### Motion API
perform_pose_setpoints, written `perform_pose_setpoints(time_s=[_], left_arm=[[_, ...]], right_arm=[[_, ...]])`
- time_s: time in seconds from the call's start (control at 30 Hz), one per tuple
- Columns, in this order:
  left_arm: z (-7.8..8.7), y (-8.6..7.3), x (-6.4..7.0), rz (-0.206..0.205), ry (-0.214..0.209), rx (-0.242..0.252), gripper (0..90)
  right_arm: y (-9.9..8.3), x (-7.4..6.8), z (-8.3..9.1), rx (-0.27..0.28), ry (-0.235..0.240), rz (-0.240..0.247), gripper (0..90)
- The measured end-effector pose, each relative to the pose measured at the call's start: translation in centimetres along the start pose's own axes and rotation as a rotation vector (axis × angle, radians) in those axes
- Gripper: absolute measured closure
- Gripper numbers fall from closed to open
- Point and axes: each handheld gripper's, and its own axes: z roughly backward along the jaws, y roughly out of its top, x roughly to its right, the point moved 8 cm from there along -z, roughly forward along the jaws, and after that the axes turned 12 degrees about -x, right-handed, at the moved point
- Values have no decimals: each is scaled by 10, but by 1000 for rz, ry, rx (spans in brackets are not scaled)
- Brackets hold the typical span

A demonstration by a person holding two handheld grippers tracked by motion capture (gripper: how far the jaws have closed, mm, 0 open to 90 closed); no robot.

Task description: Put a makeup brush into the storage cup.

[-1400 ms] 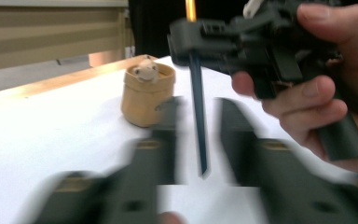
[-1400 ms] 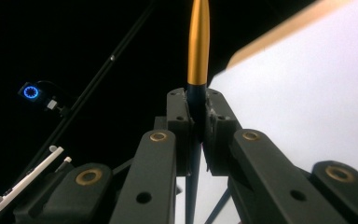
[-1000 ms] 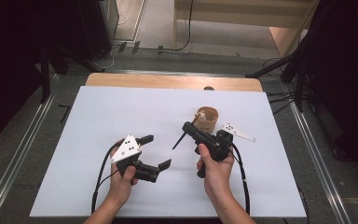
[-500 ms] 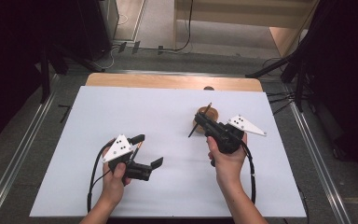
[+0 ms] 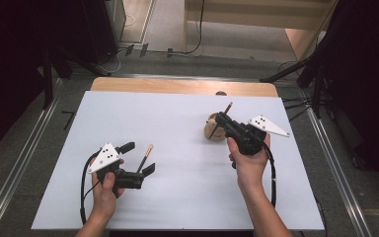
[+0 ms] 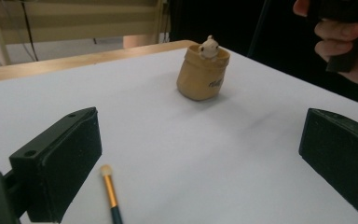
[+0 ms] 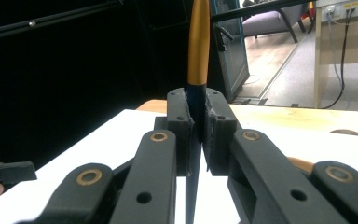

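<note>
A tan pot (image 5: 212, 132) with a small pale figure in it stands on the white table right of centre; in the left gripper view the pot (image 6: 203, 74) is ahead of the jaws. My right gripper (image 5: 220, 118) hovers just over the pot, shut on a dark-handled brush (image 5: 226, 108) with a gold ferrule (image 7: 199, 42) that points up and away. My left gripper (image 5: 139, 158) rests low at the front left, open. A second brush (image 5: 145, 156) lies on the table between its jaws, touching neither, its pale tip (image 6: 105, 171) pointing toward the pot.
The white sheet (image 5: 177, 197) covers the table, with a bare wooden strip (image 5: 177, 86) along the far edge. Dark stands and cables surround the table. The person's other hand (image 6: 340, 42) shows at the top right of the left gripper view.
My right gripper has carried its brush rightward and farther back, to just over the pot. My left gripper has shifted slightly left, and a brush now shows between its open jaws.
</note>
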Motion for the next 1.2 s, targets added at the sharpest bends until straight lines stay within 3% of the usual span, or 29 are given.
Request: perform_pose_setpoints(time_s=[0.13,0.43,0.63,0.87,1.2], left_arm=[[7,-10,-6,4,-4,-9,0],[26,-22,-21,33,28,-10,0],[32,-31,-27,31,49,-23,0],[39,-38,-32,16,71,-25,0],[46,-41,-39,36,85,-5,0]], right_arm=[[2,6,3,6,-8,-9,843],[9,12,8,16,-22,6,842],[11,16,11,23,-24,-3,842],[14,19,14,26,-36,19,842],[19,27,19,39,-68,41,842]])
